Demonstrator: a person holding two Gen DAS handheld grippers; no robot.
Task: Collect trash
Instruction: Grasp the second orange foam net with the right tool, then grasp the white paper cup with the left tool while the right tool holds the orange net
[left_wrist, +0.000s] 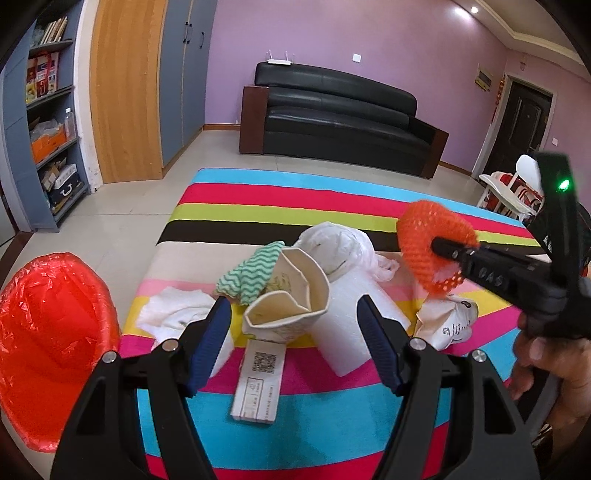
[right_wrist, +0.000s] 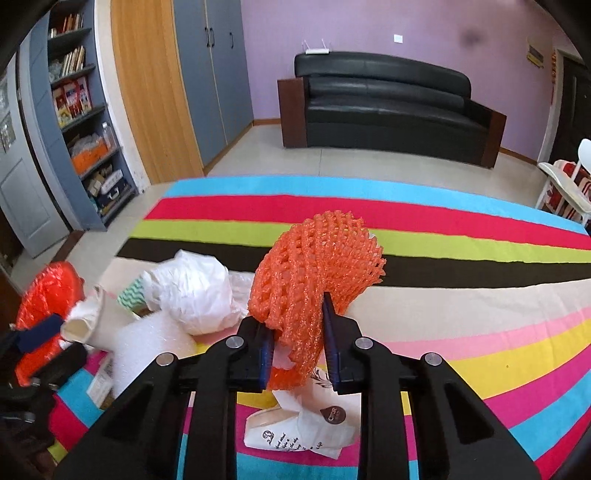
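1. Orange foam netting (right_wrist: 314, 273) sits clamped between the pads of your right gripper (right_wrist: 299, 354), lifted above the striped blanket (right_wrist: 480, 258); no earlier picture is at hand.
2. Your left gripper (left_wrist: 295, 343) stands wide, nothing between its pads, poised just before the crushed paper cup (left_wrist: 291, 295).
3. The blanket's far half lies bare up to its blue edge; tiled floor (left_wrist: 122, 206) runs beyond to one black sofa (left_wrist: 340, 114).
4. A red-lined bin (left_wrist: 48, 325) waits off the blanket's left edge.
5. The clutter, counted: one cup, one white plastic bag (left_wrist: 340, 243), one green zigzag cloth (left_wrist: 251, 277), one foam sheet (left_wrist: 351, 317), one printed carton (left_wrist: 258, 384), one crumpled paper bag (right_wrist: 310, 432).
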